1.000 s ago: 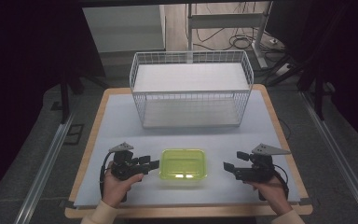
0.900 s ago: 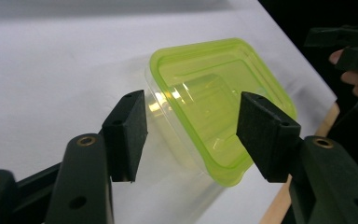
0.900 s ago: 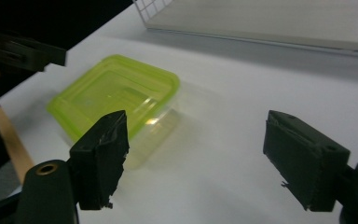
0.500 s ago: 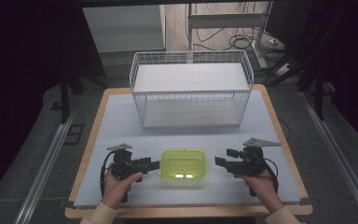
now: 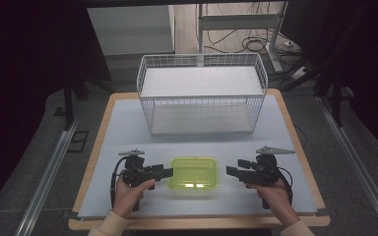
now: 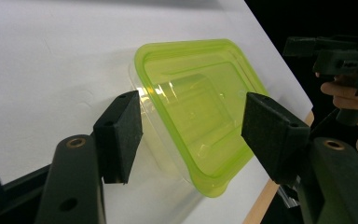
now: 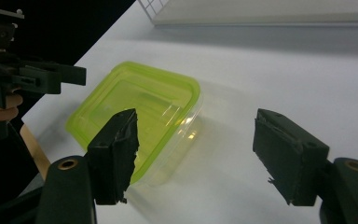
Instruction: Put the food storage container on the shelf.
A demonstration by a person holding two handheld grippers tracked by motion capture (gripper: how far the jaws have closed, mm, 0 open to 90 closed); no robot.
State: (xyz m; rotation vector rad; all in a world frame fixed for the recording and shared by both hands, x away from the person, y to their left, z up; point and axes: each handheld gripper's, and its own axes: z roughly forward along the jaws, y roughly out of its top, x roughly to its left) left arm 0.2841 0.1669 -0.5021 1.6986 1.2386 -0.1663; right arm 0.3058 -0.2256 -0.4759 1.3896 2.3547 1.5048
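With your left gripper (image 5: pixel 167 172) and right gripper (image 5: pixel 232 170) both open beside the lidded green container (image 5: pixel 193 173) at lower centre, uneven closing could skid it across the counter (image 5: pixel 128 123).

A container (image 5: pixel 193 173) sits on the table (image 5: pixel 128 118) before the basket (image 5: pixel 202 98), between both grippers.

In the high view the person's forearms are cut off by the bottom edge, and the near wall of the green-lidded container (image 5: pixel 194 173) is too small to make out. In the left gripper view the left gripper (image 6: pixel 191 121) hides parts of the container, and the right edge cuts off the other hand (image 6: pixel 354 95). In the right gripper view the wire basket (image 7: pixel 154 7) by the table's far edge is cropped at the top.
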